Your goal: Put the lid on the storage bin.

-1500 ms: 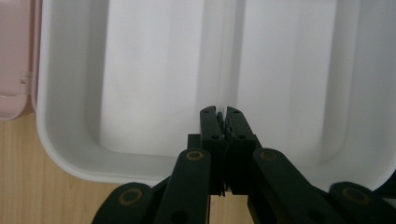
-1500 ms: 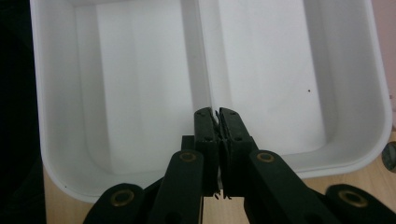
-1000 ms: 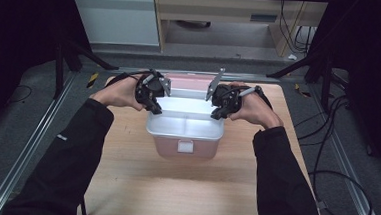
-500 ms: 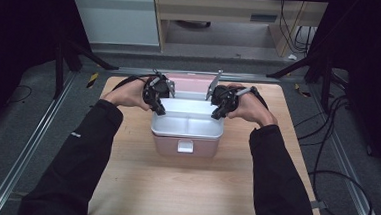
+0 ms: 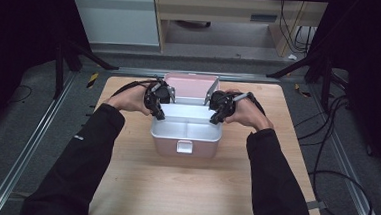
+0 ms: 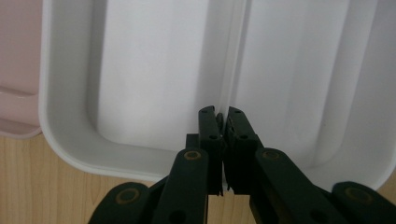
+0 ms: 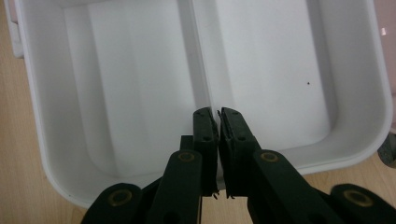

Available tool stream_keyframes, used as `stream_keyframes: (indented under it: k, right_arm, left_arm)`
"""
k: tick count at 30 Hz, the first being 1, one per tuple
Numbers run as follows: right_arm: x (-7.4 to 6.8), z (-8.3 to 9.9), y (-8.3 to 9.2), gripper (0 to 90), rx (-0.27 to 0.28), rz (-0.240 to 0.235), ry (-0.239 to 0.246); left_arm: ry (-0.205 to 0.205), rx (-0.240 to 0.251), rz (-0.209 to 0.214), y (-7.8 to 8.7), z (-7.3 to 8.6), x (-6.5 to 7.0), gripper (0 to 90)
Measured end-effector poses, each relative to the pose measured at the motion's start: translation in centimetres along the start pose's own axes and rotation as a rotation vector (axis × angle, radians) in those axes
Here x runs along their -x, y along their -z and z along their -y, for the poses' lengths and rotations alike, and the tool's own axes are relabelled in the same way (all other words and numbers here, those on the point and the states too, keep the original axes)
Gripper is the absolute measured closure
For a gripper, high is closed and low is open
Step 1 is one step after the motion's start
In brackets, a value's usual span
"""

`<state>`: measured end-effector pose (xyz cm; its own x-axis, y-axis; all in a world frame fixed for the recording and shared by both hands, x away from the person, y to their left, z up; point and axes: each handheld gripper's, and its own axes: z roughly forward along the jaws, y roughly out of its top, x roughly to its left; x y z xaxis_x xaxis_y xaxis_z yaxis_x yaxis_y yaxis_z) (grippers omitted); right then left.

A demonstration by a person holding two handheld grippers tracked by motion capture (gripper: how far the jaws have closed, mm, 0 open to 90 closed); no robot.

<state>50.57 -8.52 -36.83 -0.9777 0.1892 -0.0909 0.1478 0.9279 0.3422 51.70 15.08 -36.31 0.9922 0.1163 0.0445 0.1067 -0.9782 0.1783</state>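
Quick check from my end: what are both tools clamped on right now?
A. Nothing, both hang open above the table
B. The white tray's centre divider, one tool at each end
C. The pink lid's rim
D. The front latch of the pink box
B: the left tool and the right tool each have their jaws shut on the centre divider of the white tray, which sits in the pink box.

A wooden table [image 5: 183, 187] is sitting on a grey floor [image 5: 36, 143]. Metal rails [image 5: 31, 143] are running along both sides. Black cables [image 5: 335, 161] are lying at the right. A pale cabinet [image 5: 116, 18] is standing behind.
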Motion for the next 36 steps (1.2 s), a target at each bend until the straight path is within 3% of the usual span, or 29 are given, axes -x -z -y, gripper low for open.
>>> stream_keyframes:
  k: [10, 11, 15, 18, 20, 23, 26, 27, 29, 30, 31, 32, 33, 34, 35, 36]
  right_arm:
    - [-0.1, 0.2, -0.6, 80.2, 0.008, 0.024, -0.045]
    - [-0.2, 0.3, -0.3, 73.1, 0.037, 0.043, -0.080]
    - [-0.3, 0.5, 0.5, 64.8, 0.101, 0.079, -0.149]
    - [-0.5, 0.8, 1.3, 58.6, 0.140, 0.102, -0.192]
    - [-0.6, 1.1, 1.8, 53.9, 0.160, 0.130, -0.219]
    - [-0.7, 1.5, 2.6, 47.5, 0.195, 0.168, -0.270]
    - [-0.6, 2.1, 3.4, 44.1, 0.230, 0.218, -0.325]
    - [-0.5, 2.3, 3.6, 43.2, 0.245, 0.235, -0.353]
    - [-0.3, 2.8, 4.0, 42.2, 0.279, 0.266, -0.407]
    - [-0.3, 2.8, 4.0, 42.2, 0.279, 0.266, -0.407]
    - [0.2, 3.3, 4.2, 43.5, 0.312, 0.290, -0.458]
    - [0.4, 3.4, 4.2, 44.1, 0.325, 0.294, -0.477]
    - [0.7, 3.6, 4.3, 43.4, 0.343, 0.299, -0.501]
    - [0.9, 3.8, 4.2, 42.3, 0.362, 0.308, -0.527]
    - [1.1, 4.0, 4.1, 41.1, 0.378, 0.318, -0.548]
    - [1.1, 4.0, 4.1, 41.1, 0.378, 0.318, -0.548]
  left_arm:
    - [0.046, 0.038, -0.021, 0.0, 0.7, 0.3, 82.2]
    - [0.075, 0.065, -0.041, 0.6, 0.8, 0.4, 79.6]
    - [0.137, 0.129, -0.084, 2.0, 1.5, 0.8, 70.0]
    - [0.183, 0.208, -0.079, 2.7, 2.5, 1.3, 64.4]
    - [0.200, 0.205, -0.078, 2.9, 2.8, 1.4, 61.9]
    - [0.290, 0.256, -0.096, 3.3, 4.3, 1.5, 56.9]
    - [0.323, 0.266, -0.132, 3.3, 4.9, 1.4, 49.5]
    - [0.368, 0.297, -0.154, 3.3, 5.5, 1.1, 47.7]
    - [0.411, 0.330, -0.179, 3.3, 5.9, 0.7, 44.0]
    - [0.411, 0.330, -0.179, 3.3, 5.9, 0.7, 41.8]
    - [0.460, 0.366, -0.193, 3.2, 6.3, 0.3, 40.2]
    - [0.460, 0.366, -0.193, 3.2, 6.3, 0.3, 39.7]
    - [0.494, 0.376, -0.226, 3.2, 6.4, -0.2, 38.6]
    - [0.494, 0.376, -0.226, 3.2, 6.4, -0.2, 36.8]
    - [0.542, 0.397, -0.240, 3.0, 6.5, -0.8, 35.5]
    - [0.542, 0.397, -0.240, 3.0, 6.5, -0.8, 34.5]
